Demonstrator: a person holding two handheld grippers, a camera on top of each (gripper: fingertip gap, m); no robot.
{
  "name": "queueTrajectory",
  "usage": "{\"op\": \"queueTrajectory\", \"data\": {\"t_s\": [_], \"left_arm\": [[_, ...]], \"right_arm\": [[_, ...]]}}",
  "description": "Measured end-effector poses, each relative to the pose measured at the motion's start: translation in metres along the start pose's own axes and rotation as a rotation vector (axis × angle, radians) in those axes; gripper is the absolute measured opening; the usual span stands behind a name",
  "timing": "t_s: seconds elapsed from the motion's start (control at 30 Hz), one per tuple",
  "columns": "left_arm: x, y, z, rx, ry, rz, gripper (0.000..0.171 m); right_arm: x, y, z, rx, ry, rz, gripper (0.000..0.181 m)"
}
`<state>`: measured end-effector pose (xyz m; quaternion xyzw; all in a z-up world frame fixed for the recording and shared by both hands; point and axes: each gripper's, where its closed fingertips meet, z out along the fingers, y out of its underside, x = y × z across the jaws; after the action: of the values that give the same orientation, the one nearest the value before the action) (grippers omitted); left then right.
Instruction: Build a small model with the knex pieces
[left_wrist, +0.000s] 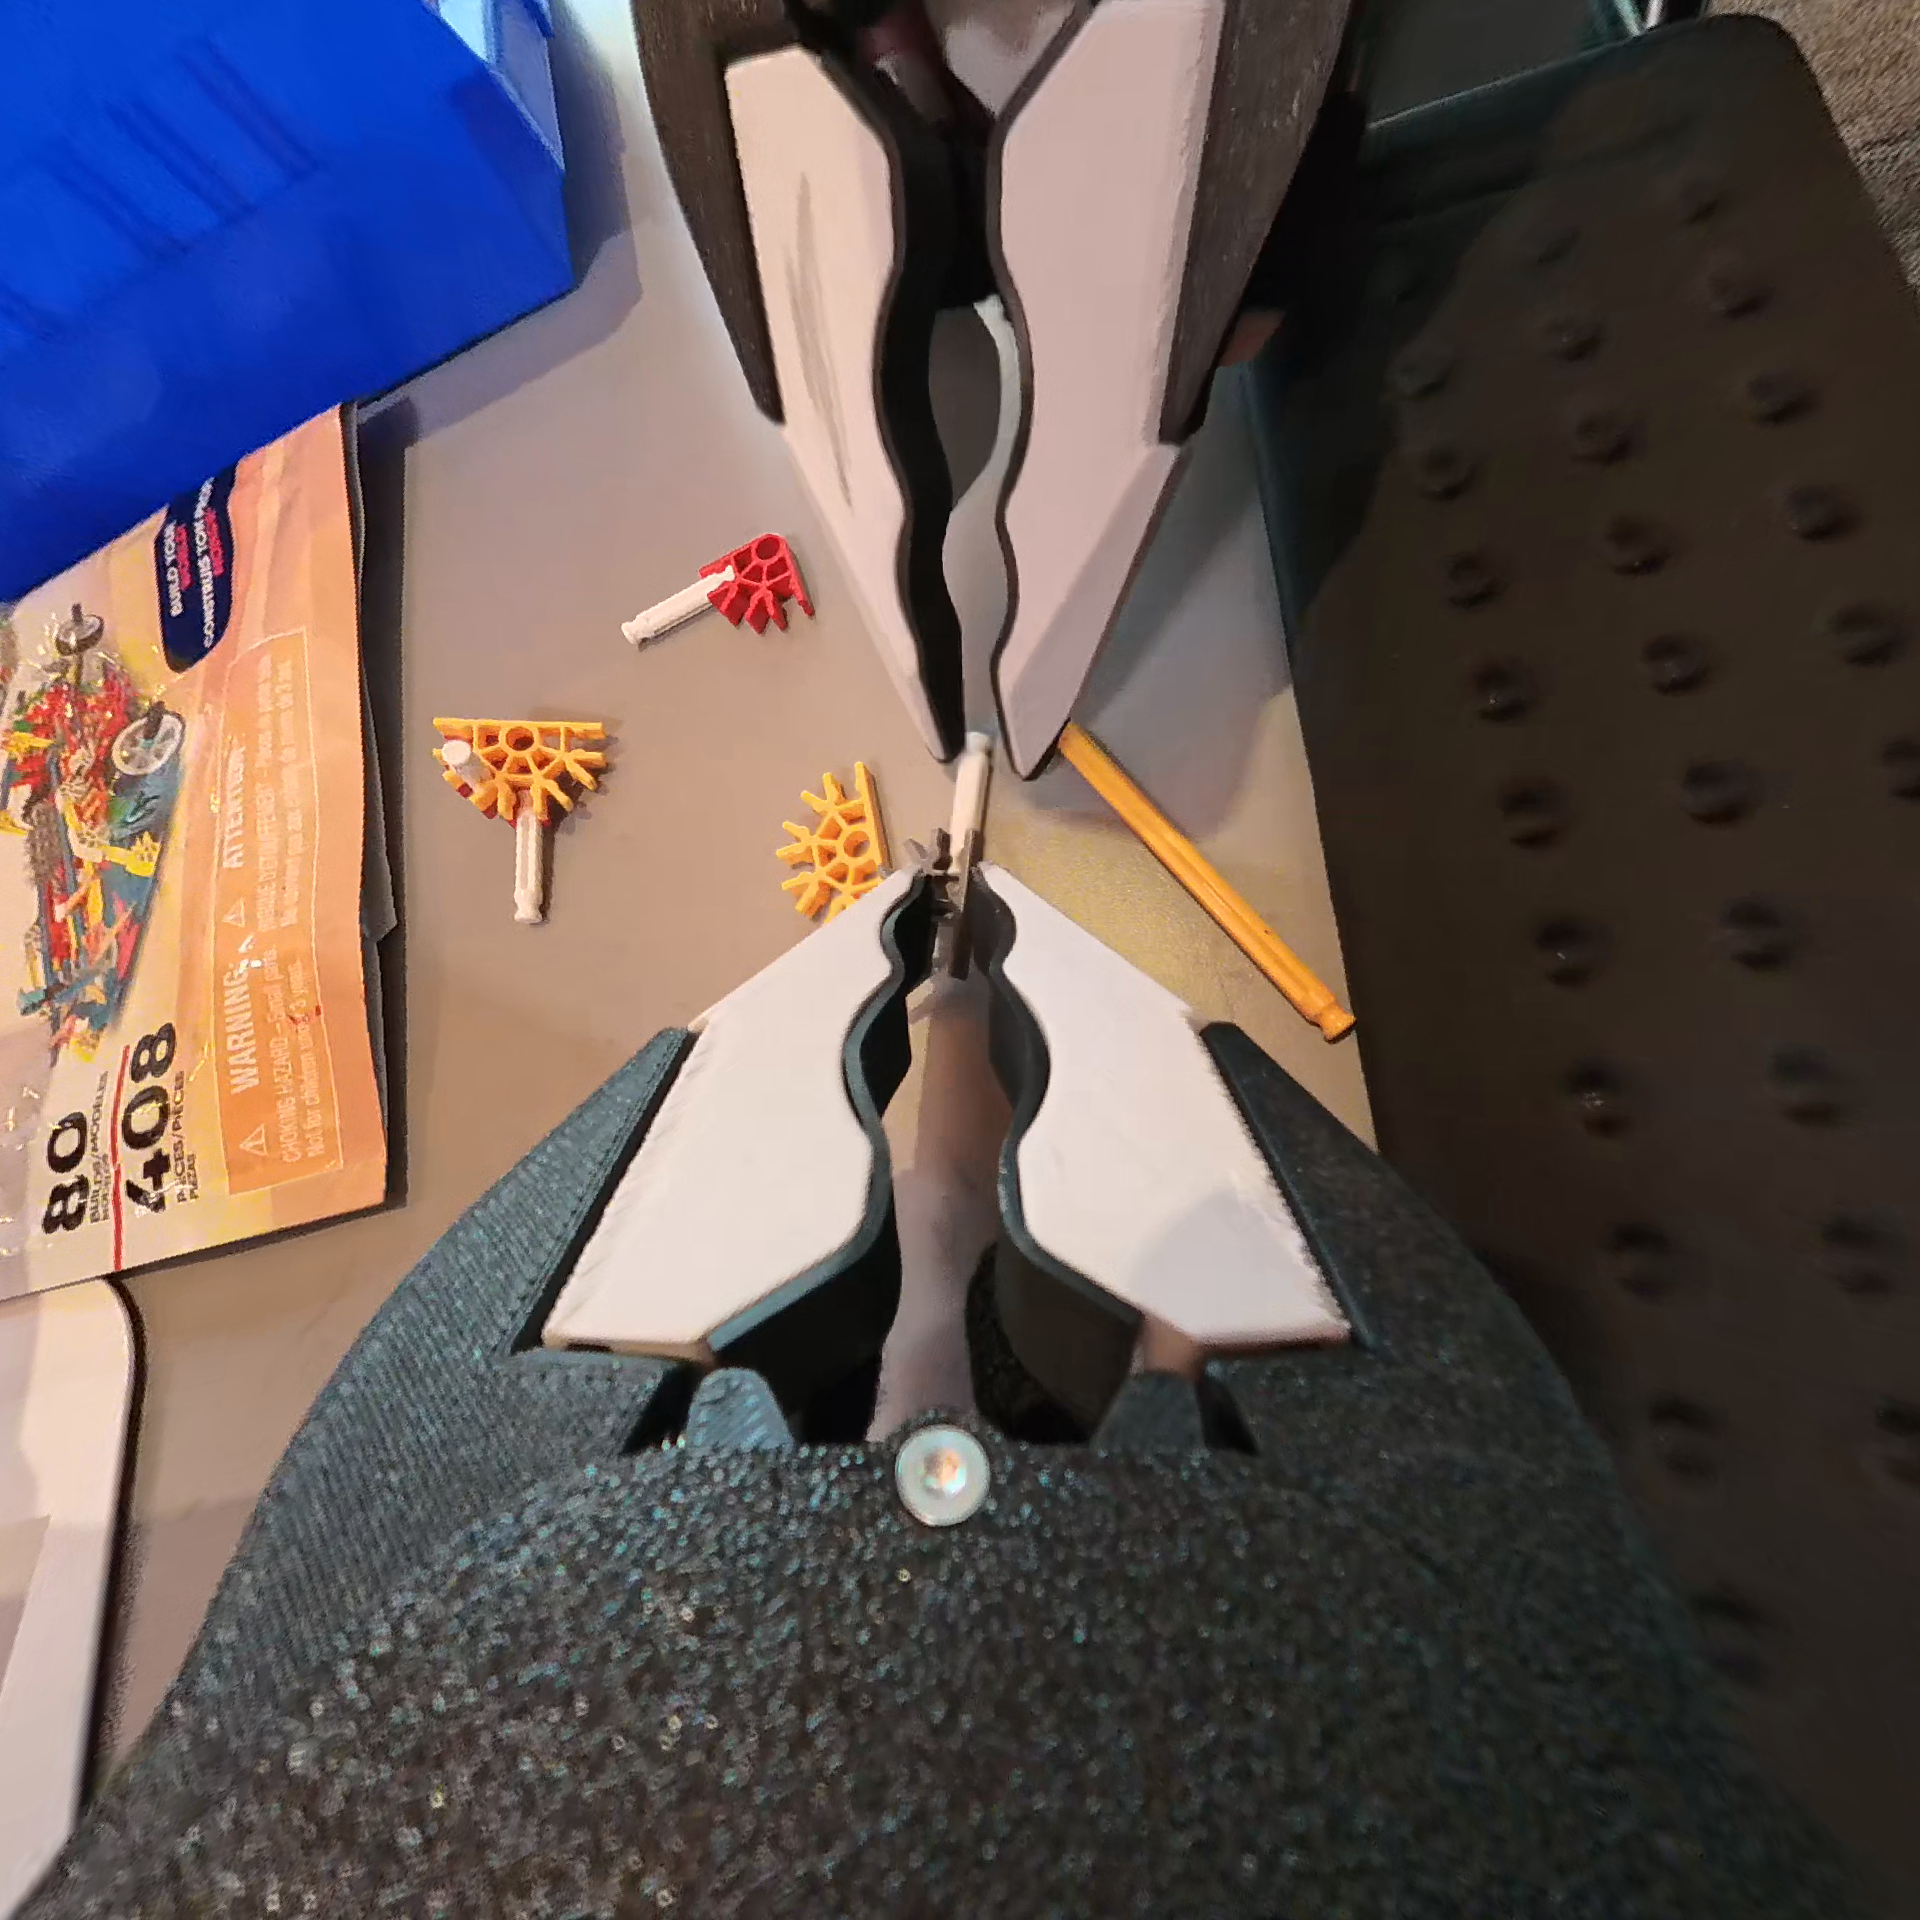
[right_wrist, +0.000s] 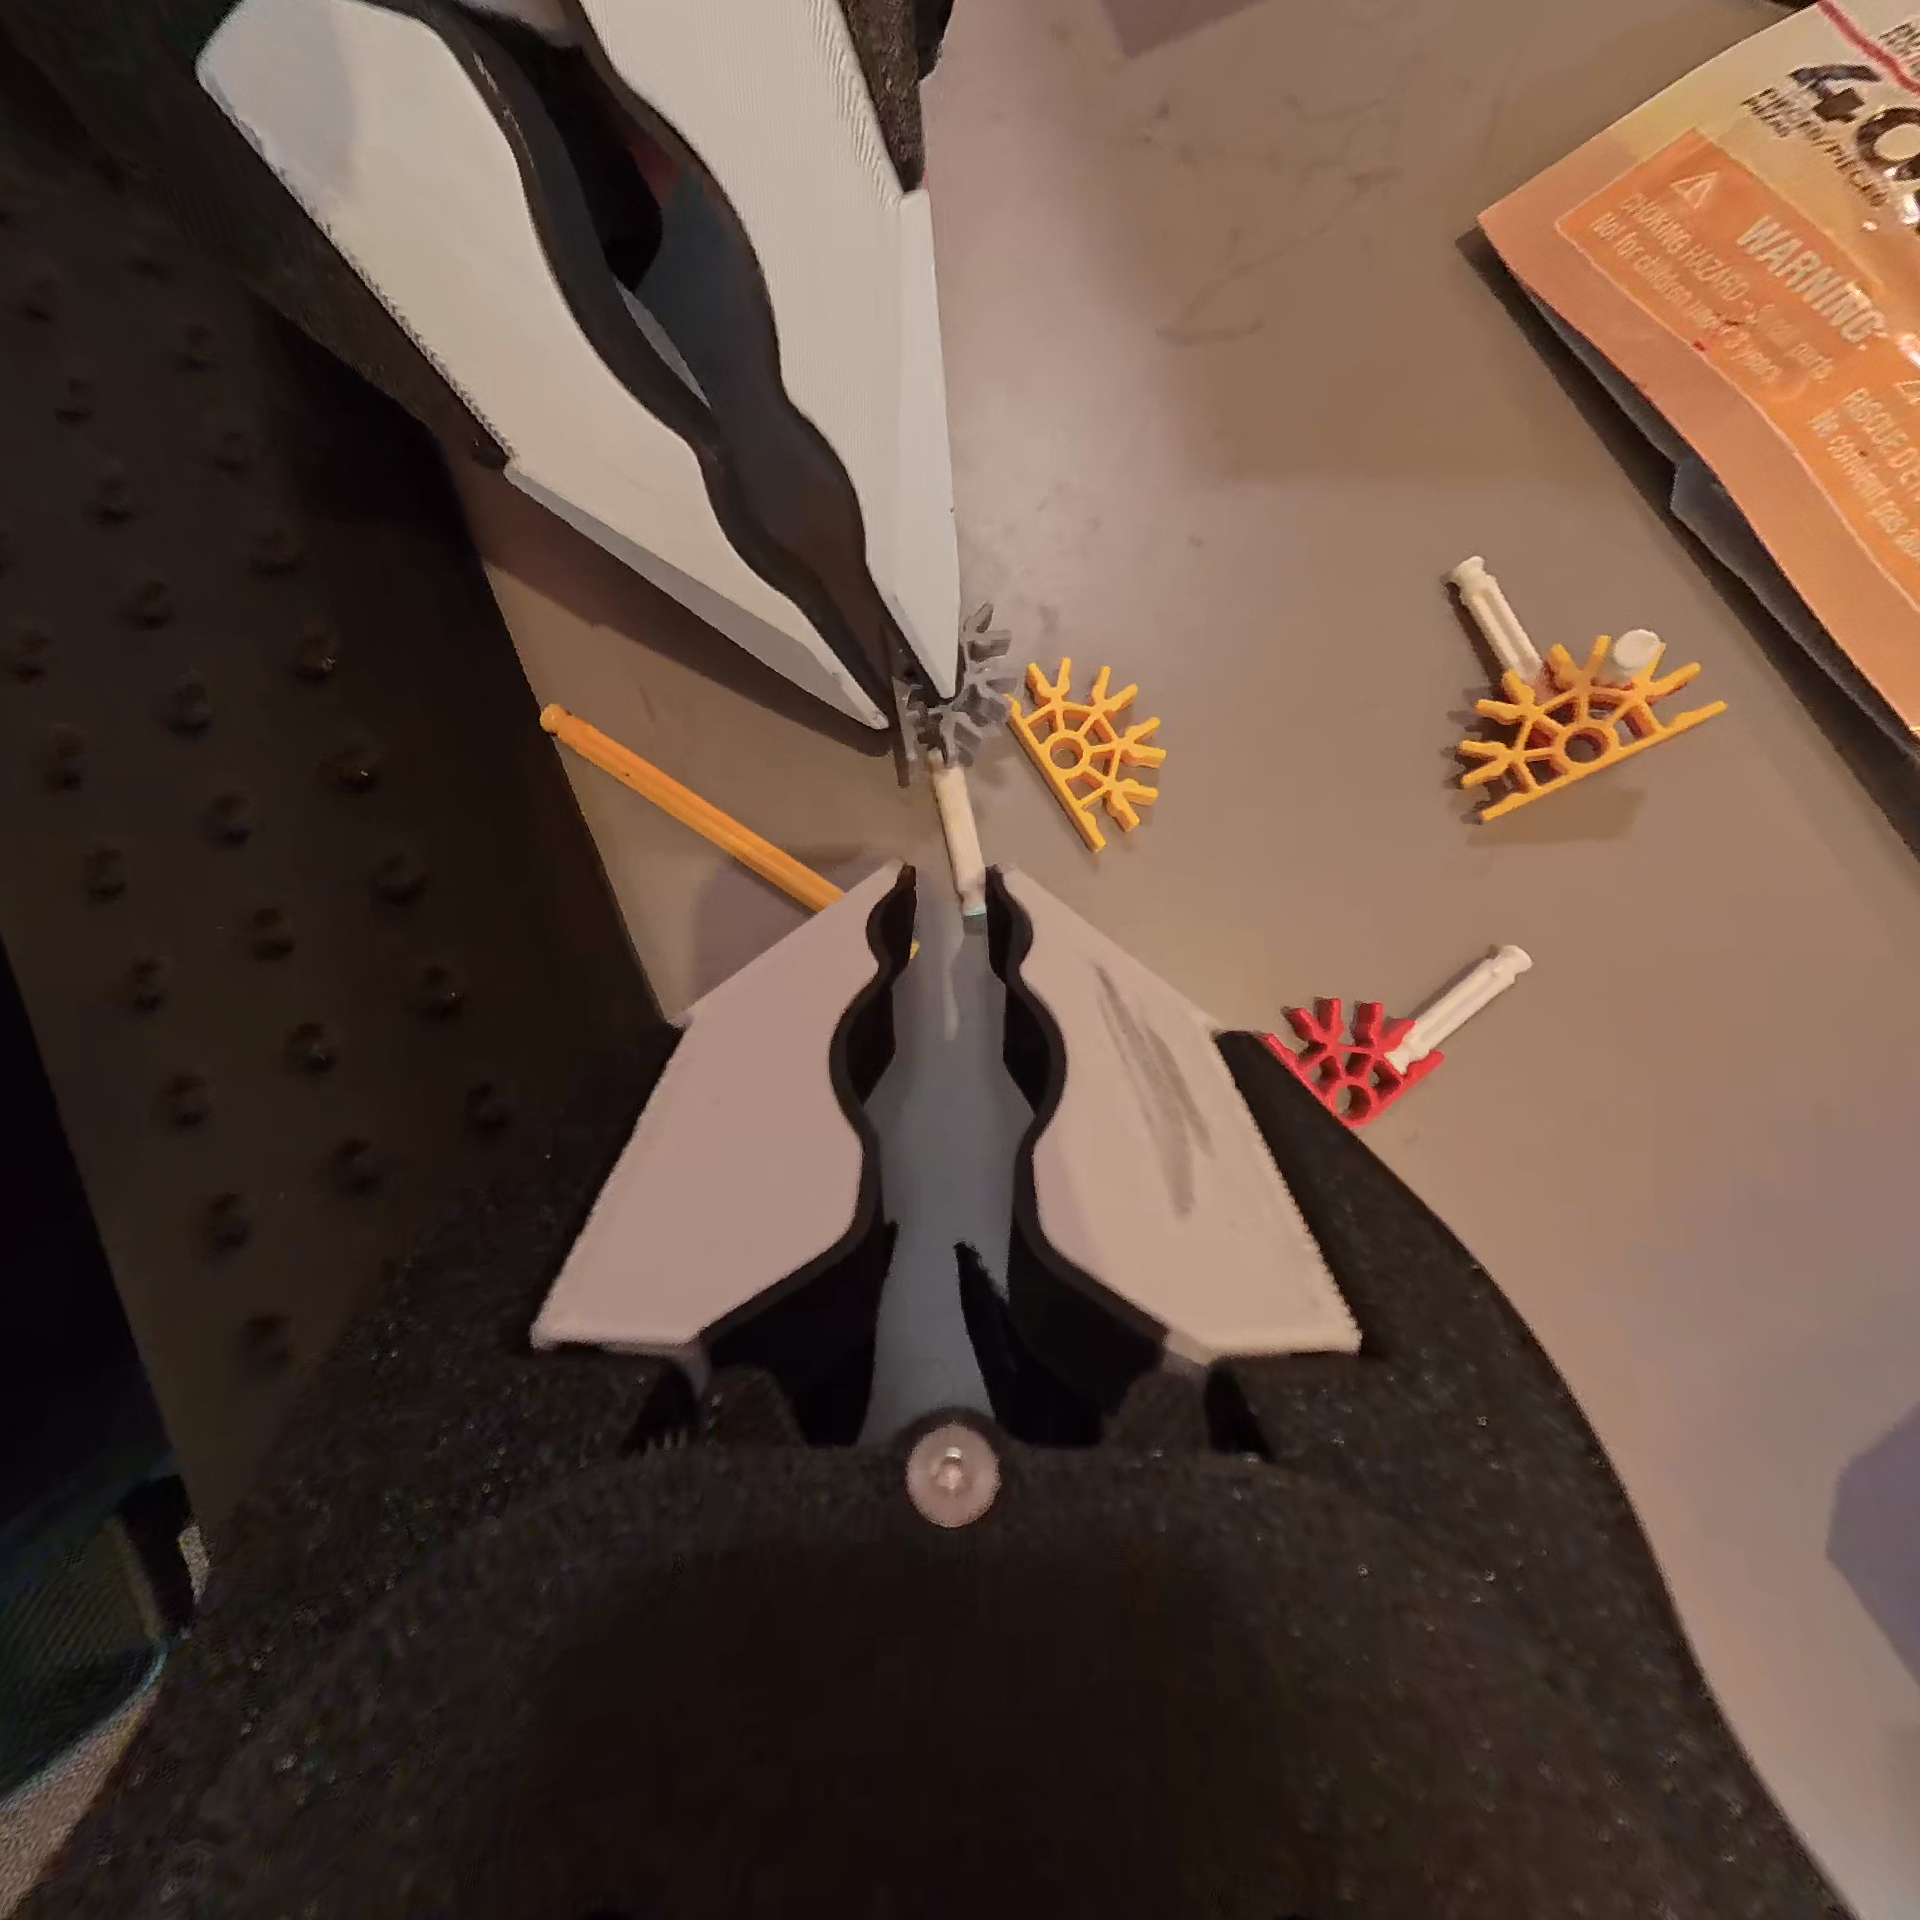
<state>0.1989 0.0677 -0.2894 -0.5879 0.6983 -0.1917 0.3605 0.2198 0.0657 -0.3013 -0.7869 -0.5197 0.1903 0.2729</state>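
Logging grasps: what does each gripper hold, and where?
Left gripper pinches the grey connector by its edge; right gripper pinches the white rod by its free end.

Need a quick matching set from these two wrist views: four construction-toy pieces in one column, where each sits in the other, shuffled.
Things:
1. grey connector
2. short white rod
3. red connector
4. long yellow rod

Places:
A. lying on the table, a white rod plugged into it
B. pinched in the left hand-held gripper
C. lying on the table near the black dimpled chair
D. end between the tips of the right hand-held gripper, other end at the grey piece

Pairs: 1-B, 2-D, 3-A, 4-C
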Motion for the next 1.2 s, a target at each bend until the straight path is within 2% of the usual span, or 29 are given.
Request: {"op": "queueTrajectory", "data": {"t_s": [0.47,0.73,0.93,1.2], "left_arm": [[-0.004,0.003,0.003,-0.058,-0.030,0.080,0.006],[-0.004,0.007,-0.003,-0.042,-0.037,0.033,0.006],[-0.007,0.005,-0.007,0.004,-0.034,-0.026,0.006],[-0.013,-0.009,-0.012,0.112,-0.021,-0.146,0.006]], "right_arm": [[0.002,0.001,0.004,-0.016,0.022,-0.025,0.005],[0.005,0.000,-0.004,0.022,0.034,-0.022,0.005],[0.004,-0.006,-0.010,0.075,0.010,-0.011,0.005],[0.007,-0.026,-0.016,0.204,-0.010,0.058,0.005]]}}
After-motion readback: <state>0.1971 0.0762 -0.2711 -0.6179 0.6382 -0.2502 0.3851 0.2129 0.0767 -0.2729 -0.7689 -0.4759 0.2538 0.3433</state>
